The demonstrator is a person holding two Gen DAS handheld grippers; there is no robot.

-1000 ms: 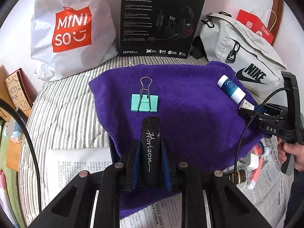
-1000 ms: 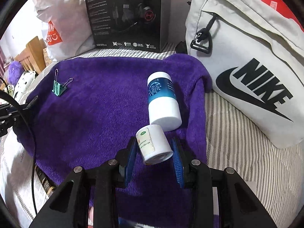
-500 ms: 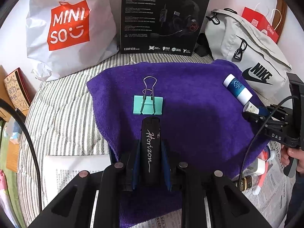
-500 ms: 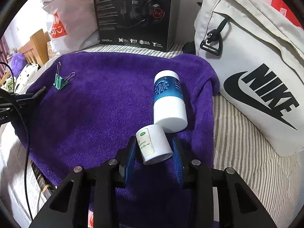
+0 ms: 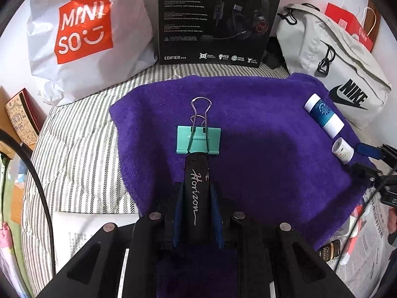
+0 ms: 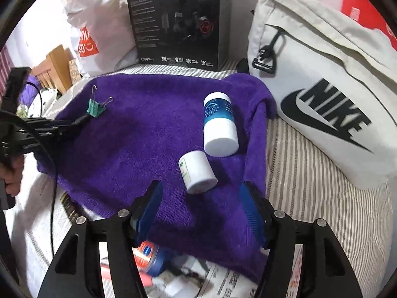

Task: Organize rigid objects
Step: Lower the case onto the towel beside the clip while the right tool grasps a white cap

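Clamped in the left gripper [image 5: 197, 213] is a black lighter [image 5: 197, 191] with "Horizon" written in script along its side. Its long axis runs straight out along the fingers, and its far end sits just at the near edge of a teal binder clip [image 5: 198, 140] lying flat on the purple towel [image 5: 260, 164]; whether the two touch cannot be told. The clip's wire handles point away toward the black headset box [image 5: 219, 17] standing at the back.

Farther right on the towel, two small containers lie on their sides, both capped, so their contents cannot be seen. The blue-and-white bottle [image 6: 219, 124] lies with its long axis pointing from the right gripper toward the back, its flat white end nearest the camera. Just in front of it, near but apart, lies the small white bottle [image 6: 197, 171], tilted so that its flat end faces the right gripper [image 6: 201, 211] and its label side shows to the left. That gripper's jaws are opening, its blue pads standing well clear of the white bottle on either side, with the bottle lying just ahead of them, released on the towel.

A grey Nike bag [image 6: 322, 94] rests on the striped bedding at the far right, its zip closed.
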